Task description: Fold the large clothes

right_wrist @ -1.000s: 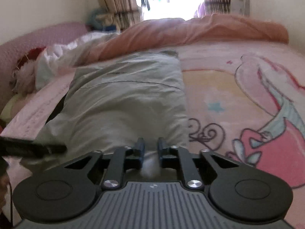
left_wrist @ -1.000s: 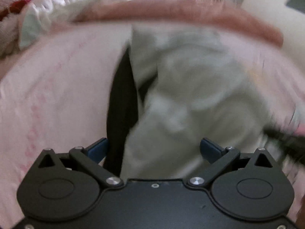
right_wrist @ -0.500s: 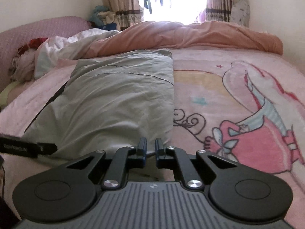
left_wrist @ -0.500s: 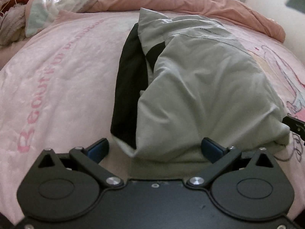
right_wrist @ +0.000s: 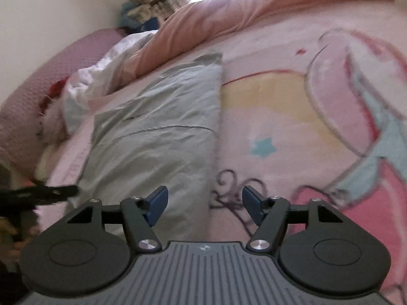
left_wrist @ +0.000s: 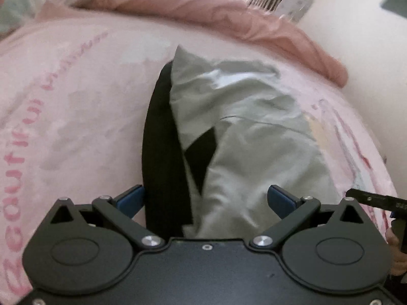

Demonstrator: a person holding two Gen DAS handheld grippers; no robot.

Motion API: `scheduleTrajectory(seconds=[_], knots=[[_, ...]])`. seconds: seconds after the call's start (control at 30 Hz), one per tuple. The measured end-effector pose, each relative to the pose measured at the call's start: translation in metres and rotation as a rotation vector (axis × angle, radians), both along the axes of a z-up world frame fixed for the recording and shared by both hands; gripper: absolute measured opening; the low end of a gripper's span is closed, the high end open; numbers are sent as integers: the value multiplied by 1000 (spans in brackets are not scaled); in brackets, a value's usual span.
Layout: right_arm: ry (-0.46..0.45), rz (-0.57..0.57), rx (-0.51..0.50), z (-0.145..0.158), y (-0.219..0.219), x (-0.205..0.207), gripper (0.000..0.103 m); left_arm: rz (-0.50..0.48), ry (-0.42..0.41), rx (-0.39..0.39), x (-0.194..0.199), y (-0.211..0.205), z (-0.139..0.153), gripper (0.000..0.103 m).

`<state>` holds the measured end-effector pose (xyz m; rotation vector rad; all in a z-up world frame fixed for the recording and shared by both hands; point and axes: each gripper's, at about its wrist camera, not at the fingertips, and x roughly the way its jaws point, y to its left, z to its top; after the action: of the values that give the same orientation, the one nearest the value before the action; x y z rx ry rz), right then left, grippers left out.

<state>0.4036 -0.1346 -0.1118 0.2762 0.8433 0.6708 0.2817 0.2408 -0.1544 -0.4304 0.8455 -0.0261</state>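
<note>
garment near hem hidden behind left tool (motion-blurred), bedspread lettering cropped

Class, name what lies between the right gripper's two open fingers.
In the right wrist view, the right gripper frames the grey garment's right edge and pink printed bedsheet.

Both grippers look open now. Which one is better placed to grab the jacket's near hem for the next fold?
Probably left: the left gripper straddles the jacket hem. The right gripper sits at its edge, half over bedsheet.
</note>
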Motion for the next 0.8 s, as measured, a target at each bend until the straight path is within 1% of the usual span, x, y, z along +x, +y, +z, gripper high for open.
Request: scheduleTrajectory(seconds=[0.07,0.1,0.13,0.2,0.27,0.3,0.33,0.4,0.5,0.53,0.57,0.67,0.73,0.8], knots=[[55,43,35,-10,7,15,79,-20,37,-8,13,0,-7,103],[95,63,51,-17,11,24,79,-21,53,-8,19,0,-12,103],[115,69,69,-22,13,30,79,-17,64,-20,25,3,-18,103],[126,74,108,-24,12,37,79,22,48,-59,26,12,-20,103],[152,91,137,-26,11,43,79,32,36,-92,26,17,-22,103],[164,97,162,-28,11,47,79,29,28,-84,28,15,-23,103],[183,97,193,-30,11,52,79,10,30,-60,33,11,-22,103],[211,83,231,-34,15,59,81,-28,35,-48,44,5,-20,103],[193,63,218,-31,25,66,82,-38,40,-77,60,4,-19,103],[183,53,215,-30,29,66,84,-39,41,-82,65,4,-19,103],[177,47,215,-30,32,67,88,-40,42,-86,69,5,-18,103],[154,29,188,-27,44,67,92,-35,49,-117,75,10,-17,103],[132,11,175,-25,50,69,92,-34,46,-130,79,13,-17,103],[94,-6,157,-26,54,69,83,-29,11,-124,80,13,-18,103]])
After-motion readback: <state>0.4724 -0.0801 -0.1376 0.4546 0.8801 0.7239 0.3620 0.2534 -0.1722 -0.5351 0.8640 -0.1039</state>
